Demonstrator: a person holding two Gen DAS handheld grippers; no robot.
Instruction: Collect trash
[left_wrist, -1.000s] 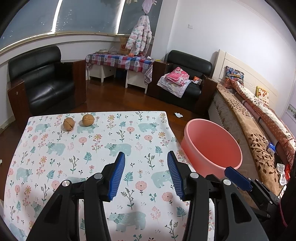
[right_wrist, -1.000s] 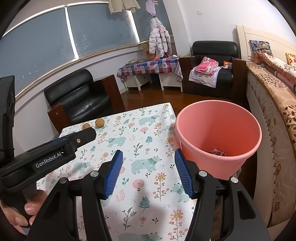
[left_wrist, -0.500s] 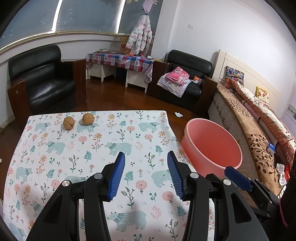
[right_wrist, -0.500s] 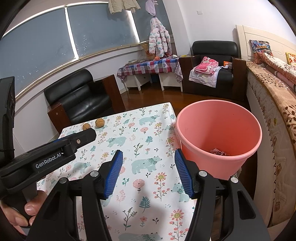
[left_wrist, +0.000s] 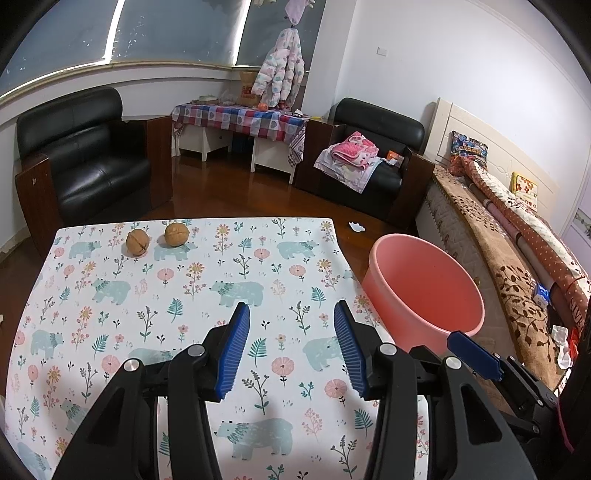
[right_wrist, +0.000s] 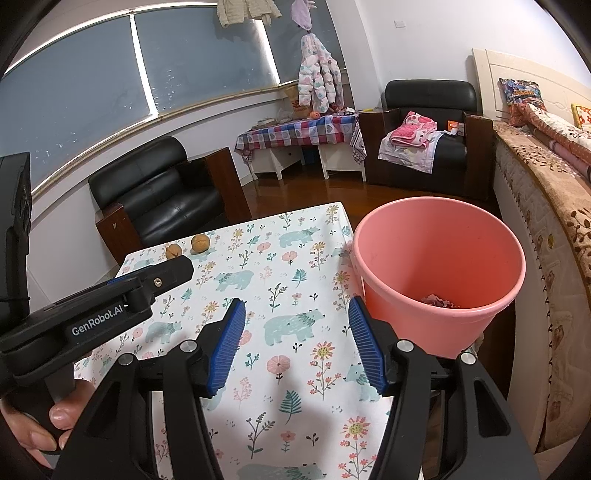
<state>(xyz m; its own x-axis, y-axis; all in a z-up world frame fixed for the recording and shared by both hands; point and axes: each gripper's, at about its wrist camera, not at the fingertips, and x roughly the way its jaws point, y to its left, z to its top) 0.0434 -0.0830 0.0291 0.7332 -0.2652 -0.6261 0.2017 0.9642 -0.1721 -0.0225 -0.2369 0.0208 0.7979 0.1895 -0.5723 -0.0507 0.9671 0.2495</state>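
Both grippers empty: left gripper (left_wrist: 291, 347) and right gripper (right_wrist: 295, 341) jaws apart. Two walnuts (left_wrist: 137, 242) (left_wrist: 177, 234), presumably trash, seen at far-left table corner; left hand nearer. Pink bucket (right_wrist: 439, 325) located right.

Left gripper (left_wrist: 291, 314) and right gripper (right_wrist: 295, 310) hover side by side, jaws apart.

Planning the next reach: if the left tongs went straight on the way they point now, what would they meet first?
Most likely the bare floral tablecloth. The left tongs stand open and empty, angled down at it; nothing lies between. The two walnuts sit far off to the left, the pink bucket to the right.
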